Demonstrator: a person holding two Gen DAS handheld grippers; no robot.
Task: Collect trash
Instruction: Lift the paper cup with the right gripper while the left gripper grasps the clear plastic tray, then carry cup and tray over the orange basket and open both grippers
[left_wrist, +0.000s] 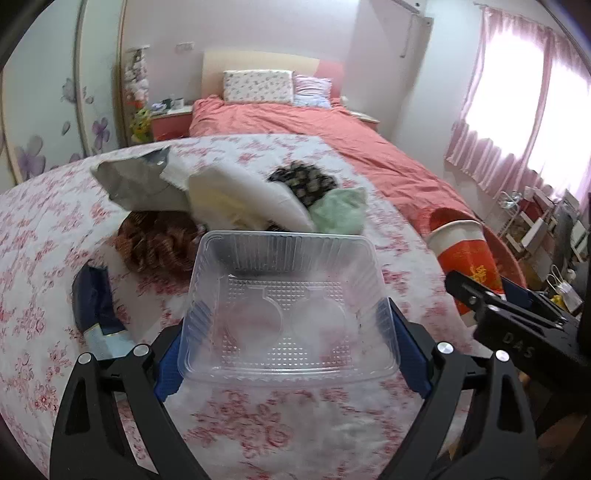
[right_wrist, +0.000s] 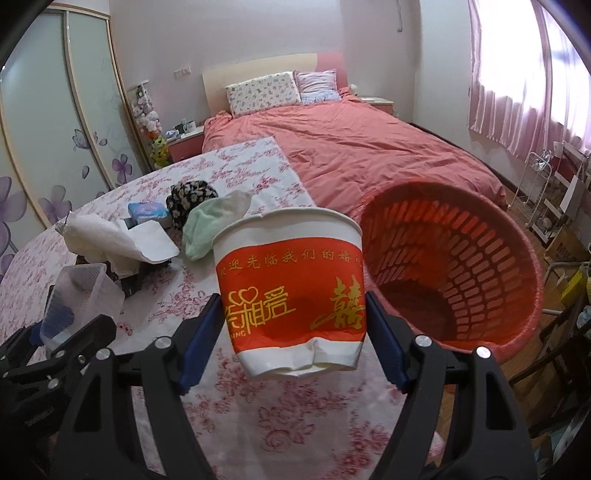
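Trash is in both hands at once: a clear plastic tray (left_wrist: 288, 306) sits between the left tongs (left_wrist: 291, 347), and a red-and-white paper cup (right_wrist: 291, 291) sits between the right tongs (right_wrist: 295, 332), both lifted clear of the flowered counter (left_wrist: 258, 424). My worry is the tray first. It is thin, springy plastic gripped only at its two side walls near the bottom edge, so a squeeze could bow it and let it pop out, or a quick swing could tip it forward onto the pile of cloths and wrappers just beyond it. The cup looks shaky too: its base is already crumpled, the blue pads (right_wrist: 201, 332) meet it low on the body, and it leans, so it could twist free before it reaches the red basket (right_wrist: 517, 258), which stands just beside the counter edge on the right. With both hands heading the same way, the two tools could also knock together near that rim; in the left view the right one already stands close alongside. As for the grip itself, the left tongs stand wide, spanning the full width of the tray and touching its walls; the right tongs stand somewhat narrower, clamped across the cup.
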